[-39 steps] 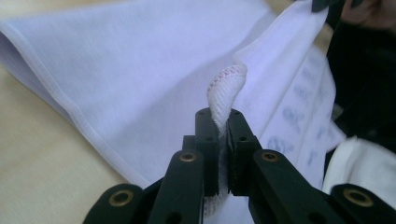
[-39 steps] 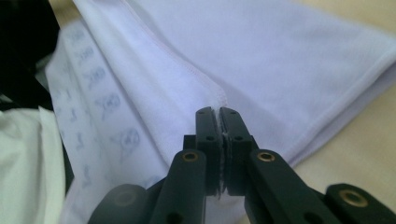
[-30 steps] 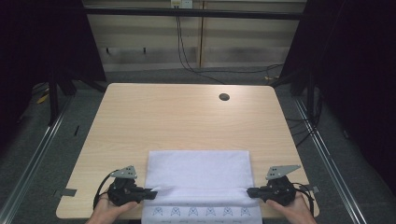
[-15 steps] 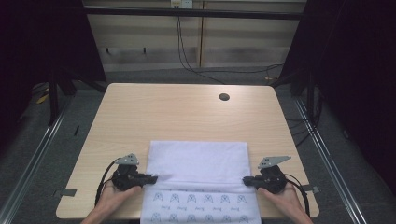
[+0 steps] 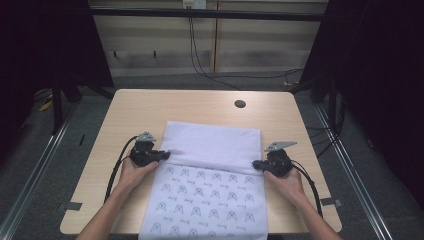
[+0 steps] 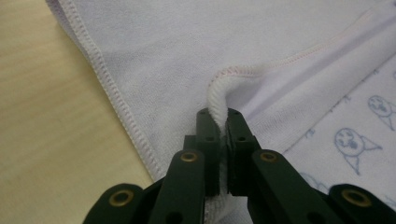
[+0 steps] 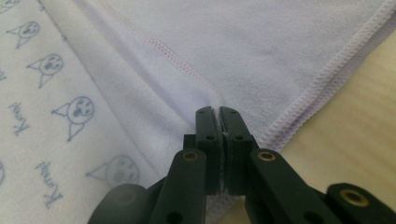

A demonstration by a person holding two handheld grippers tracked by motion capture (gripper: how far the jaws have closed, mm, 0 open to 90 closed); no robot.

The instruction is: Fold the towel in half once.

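**Two grippers pinching a towel's folded-over edge**

Two handheld grippers work one cloth on a light wooden table [image 5: 150, 107]. Left gripper [image 5: 162, 155] has its jaws closed tight on the stitched hem of a pale lilac towel [image 5: 215, 142]; the left gripper view shows a small ridge of hem bunched up between the pads [image 6: 212, 140]. Right gripper [image 5: 257, 164] is likewise clamped on the hem at the opposite side, with cloth squeezed thin between its jaws in the right gripper view.

Towel lies on the near half of the table, centred, its near end hanging over the front edge. Far part shows the plain lilac side, folded over onto the near part. Near part shows the printed side [image 5: 205, 200]: rows of small blue cartoon faces with pointed ears, each with a short word under it. Word is too small and blurred to read for sure in either gripper view. No brand tag visible. Pink-lilac overlock stitching runs along the edges.

No containers on the table. Round dark cable hole [image 5: 240, 104] sits near the far edge, well apart from the towel. One hand [image 5: 132, 172] backs each gripper, and cables trail off both.
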